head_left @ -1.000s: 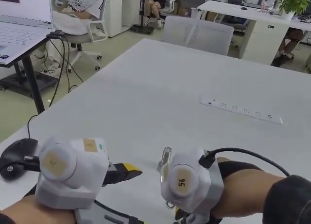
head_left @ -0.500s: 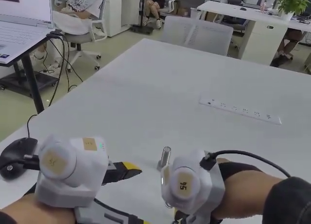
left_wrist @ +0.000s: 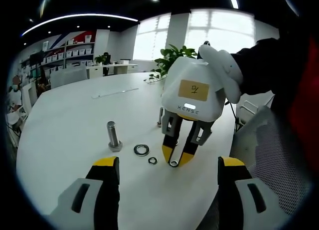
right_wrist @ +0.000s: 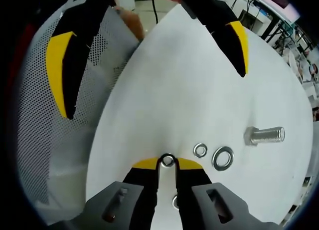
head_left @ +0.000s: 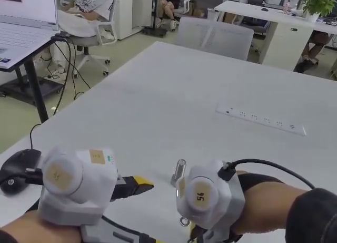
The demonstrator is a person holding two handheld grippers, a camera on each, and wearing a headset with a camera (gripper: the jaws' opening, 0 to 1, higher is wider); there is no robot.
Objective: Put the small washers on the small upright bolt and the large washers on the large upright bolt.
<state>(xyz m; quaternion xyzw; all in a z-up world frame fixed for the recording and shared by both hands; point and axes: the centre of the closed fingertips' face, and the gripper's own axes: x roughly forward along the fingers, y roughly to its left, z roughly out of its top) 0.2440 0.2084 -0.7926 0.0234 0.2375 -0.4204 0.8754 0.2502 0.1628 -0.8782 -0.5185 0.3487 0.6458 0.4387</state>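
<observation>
White right gripper [right_wrist: 168,166] with yellow tips and a sticker reading 56 [head_left: 200,197] pinches a small silver steel washer [right_wrist: 168,159] low over the white table [left_wrist: 65,125]. The left gripper [left_wrist: 169,162] gapes wide. A silver threaded bolt [left_wrist: 113,136] stands upright nearby.

Left gripper [left_wrist: 168,164]: I see its jaws standing wide apart, with nothing gripped; in the head view it sits at the lower left, one yellow tip pointing right.
Right gripper [right_wrist: 168,162]: jaws almost together, the tips pinching a small washer [right_wrist: 168,159]; in the head view it is at the lower centre, tilted downward.
Left wrist [head_left: 21,230]: bare, at the bottom left corner.
Right wrist [head_left: 268,206]: bare, with a dark sleeve [head_left: 313,216] behind it at the lower right.
</observation>
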